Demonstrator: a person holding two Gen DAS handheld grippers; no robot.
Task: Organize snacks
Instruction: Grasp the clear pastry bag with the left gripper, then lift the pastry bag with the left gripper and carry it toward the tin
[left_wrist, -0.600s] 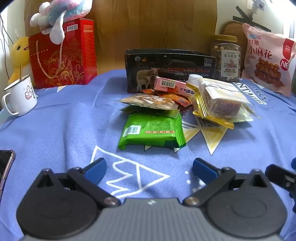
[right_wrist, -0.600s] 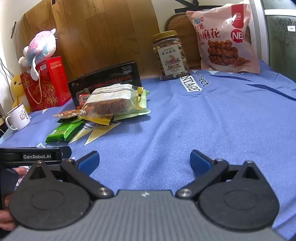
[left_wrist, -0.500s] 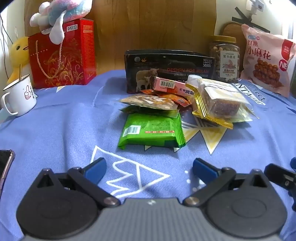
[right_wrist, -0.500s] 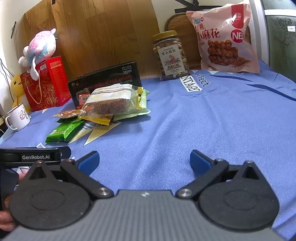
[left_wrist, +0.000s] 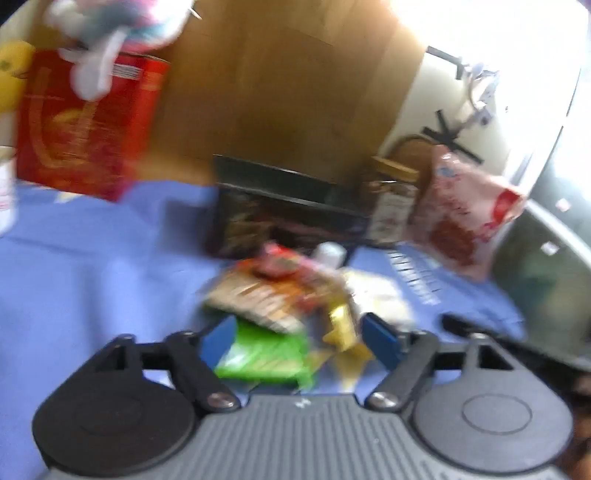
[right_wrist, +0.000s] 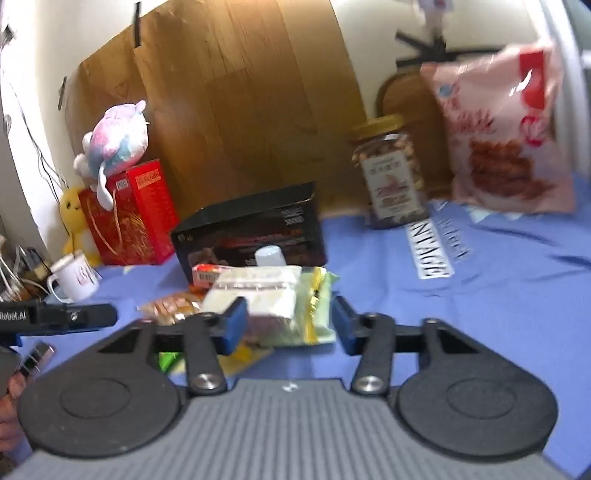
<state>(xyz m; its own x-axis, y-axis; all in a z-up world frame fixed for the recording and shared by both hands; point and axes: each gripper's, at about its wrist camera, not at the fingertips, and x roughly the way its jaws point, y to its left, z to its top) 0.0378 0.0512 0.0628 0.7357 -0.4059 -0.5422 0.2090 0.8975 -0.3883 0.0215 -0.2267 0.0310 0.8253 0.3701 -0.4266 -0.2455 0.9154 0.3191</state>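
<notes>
A pile of small snack packets lies on the blue cloth in front of an open black box (left_wrist: 288, 214) (right_wrist: 251, 229). My left gripper (left_wrist: 299, 341) is open, its blue fingers either side of the green packet (left_wrist: 266, 356), close above it; the view is blurred. A brown packet (left_wrist: 255, 299) and a red one (left_wrist: 284, 262) lie just beyond. My right gripper (right_wrist: 288, 326) is open, its fingers flanking the clear-wrapped cake packet (right_wrist: 258, 295) and the yellow-green packet (right_wrist: 317, 306). Whether either gripper touches a packet I cannot tell.
A nut jar (right_wrist: 391, 177) and a large pink snack bag (right_wrist: 506, 136) stand at the back right. A red gift box (right_wrist: 129, 214) with a plush toy (right_wrist: 114, 144) and a white mug (right_wrist: 75, 278) stand at the left. The left gripper's body (right_wrist: 55, 317) shows at the right view's left edge.
Both grippers have moved forward to the snack pile and risen a little. The left one now frames the green packet, the right one the clear cake packet. Both stay open.
</notes>
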